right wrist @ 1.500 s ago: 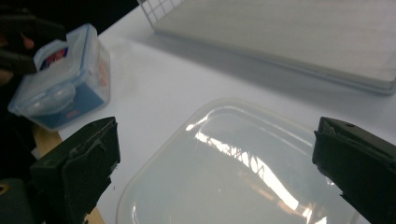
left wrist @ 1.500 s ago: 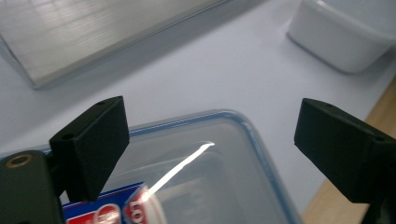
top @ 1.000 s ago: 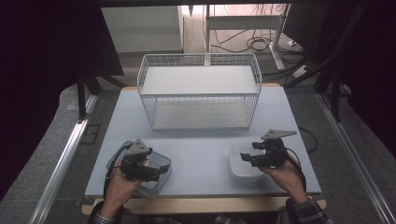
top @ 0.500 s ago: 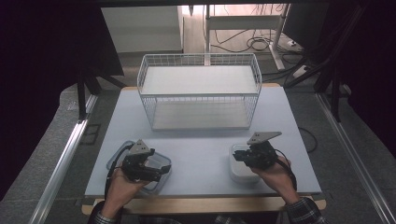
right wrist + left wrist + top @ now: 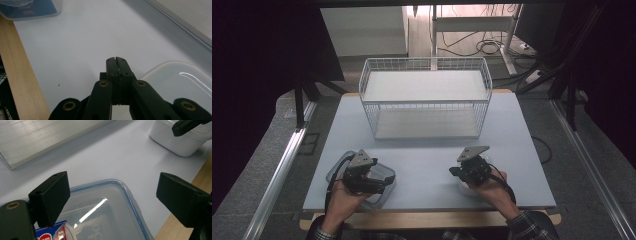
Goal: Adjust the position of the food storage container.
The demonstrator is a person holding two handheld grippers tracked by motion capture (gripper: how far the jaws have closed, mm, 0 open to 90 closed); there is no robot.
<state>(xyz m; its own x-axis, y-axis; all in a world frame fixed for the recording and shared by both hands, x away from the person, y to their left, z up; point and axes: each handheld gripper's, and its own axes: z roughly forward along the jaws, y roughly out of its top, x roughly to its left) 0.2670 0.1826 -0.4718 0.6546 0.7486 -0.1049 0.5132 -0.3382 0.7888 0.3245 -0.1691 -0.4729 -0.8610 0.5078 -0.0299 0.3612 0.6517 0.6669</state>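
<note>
Clear box (image 5: 362, 180) sits near the worktop's (image 5: 422, 150) front left corner, under the wide-open, empty left claw (image 5: 112, 195). By the front right corner, the right claw (image 5: 117, 62) has just snapped tight shut, empty, beside the white box (image 5: 180, 80).

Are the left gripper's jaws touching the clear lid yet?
Apart. In the left gripper view the left gripper stands with its jaws wide, hovering above the blue-rimmed clear lid, neither pad on its rim.

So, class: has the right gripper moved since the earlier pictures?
Yes. In the high view the right gripper has slid left, off the white container it sat over, toward the table's middle below the wire basket. Its jaws have just closed, empty.
</note>
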